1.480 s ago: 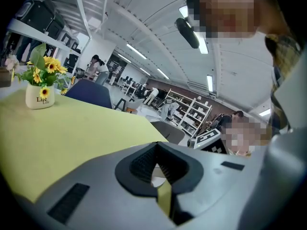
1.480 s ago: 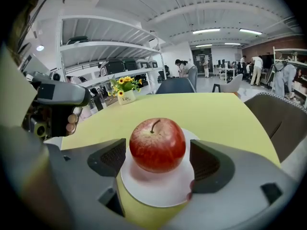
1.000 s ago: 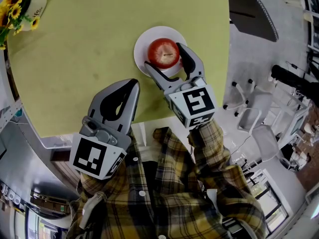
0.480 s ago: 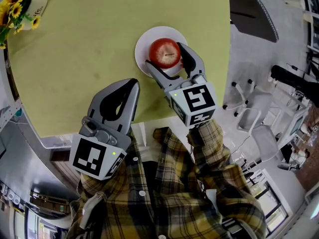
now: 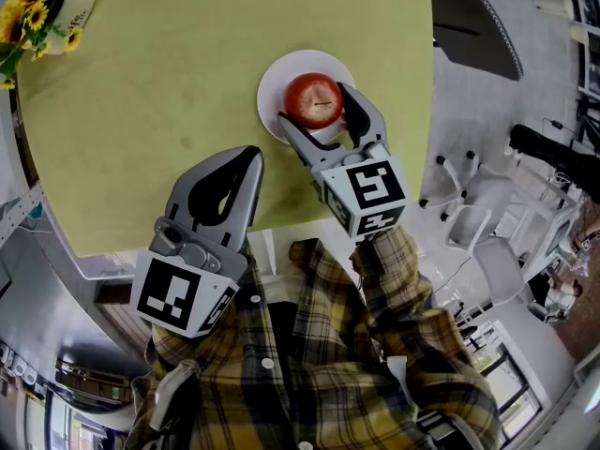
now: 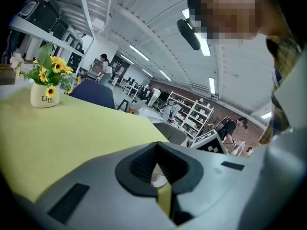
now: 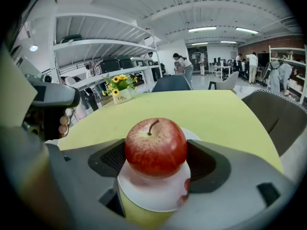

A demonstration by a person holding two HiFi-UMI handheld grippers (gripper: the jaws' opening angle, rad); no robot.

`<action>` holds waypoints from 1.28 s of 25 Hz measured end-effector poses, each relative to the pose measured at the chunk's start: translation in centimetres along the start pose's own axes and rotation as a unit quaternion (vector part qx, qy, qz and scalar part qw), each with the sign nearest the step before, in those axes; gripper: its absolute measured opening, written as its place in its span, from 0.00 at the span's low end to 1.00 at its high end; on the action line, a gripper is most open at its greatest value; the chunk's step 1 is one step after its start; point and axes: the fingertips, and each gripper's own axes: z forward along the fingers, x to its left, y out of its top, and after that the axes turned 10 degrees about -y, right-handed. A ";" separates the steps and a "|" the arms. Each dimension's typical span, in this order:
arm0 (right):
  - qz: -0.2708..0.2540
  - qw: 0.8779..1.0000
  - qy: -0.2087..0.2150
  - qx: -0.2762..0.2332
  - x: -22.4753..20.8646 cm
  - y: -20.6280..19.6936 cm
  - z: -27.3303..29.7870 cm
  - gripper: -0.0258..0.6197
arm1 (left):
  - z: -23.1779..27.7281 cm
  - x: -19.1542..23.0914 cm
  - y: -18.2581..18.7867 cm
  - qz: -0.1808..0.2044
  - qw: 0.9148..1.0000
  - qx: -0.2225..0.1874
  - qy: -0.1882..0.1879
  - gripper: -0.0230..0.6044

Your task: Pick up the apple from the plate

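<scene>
A red apple stands upright on a small white plate near the right edge of the yellow-green table. My right gripper is open, with one jaw on each side of the apple and very little gap to it. The apple rests on the plate. My left gripper is shut and holds nothing; it hovers over the table's near edge, left of the plate.
A white vase of sunflowers stands at the table's far left corner. White chairs are on the floor to the right of the table. The table's right edge runs just past the plate.
My right gripper has slid a little forward, so its jaws reach further along the apple's sides. The apple, plate and left gripper have stayed put.
</scene>
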 end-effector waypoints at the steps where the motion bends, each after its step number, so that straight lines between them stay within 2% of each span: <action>1: 0.005 1.000 0.001 0.000 0.0 0.0 -0.1 0.64 | -0.1 0.1 0.2 0.002 1.000 -0.001 0.000 0.05; 7: 0.021 1.000 0.007 -0.007 0.1 1.4 -1.4 0.64 | -0.6 -0.5 2.0 0.019 1.000 -0.013 0.000 0.05; 15: 0.028 0.999 0.024 -0.034 1.1 4.9 -5.0 0.64 | -1.0 -2.7 6.7 0.062 0.997 -0.039 -0.003 0.05; 20: 0.014 0.998 0.038 -0.045 2.9 6.8 -8.1 0.64 | -3.0 -4.1 9.5 0.084 0.995 -0.054 0.003 0.05; 25: 0.016 0.997 0.043 -0.065 2.7 9.7 -11.3 0.64 | -3.8 -6.1 12.9 0.110 0.991 -0.072 0.004 0.05; 32: -0.012 0.994 0.074 -0.080 4.8 11.1 -15.0 0.64 | -5.5 -9.4 15.2 0.139 0.986 -0.091 0.006 0.05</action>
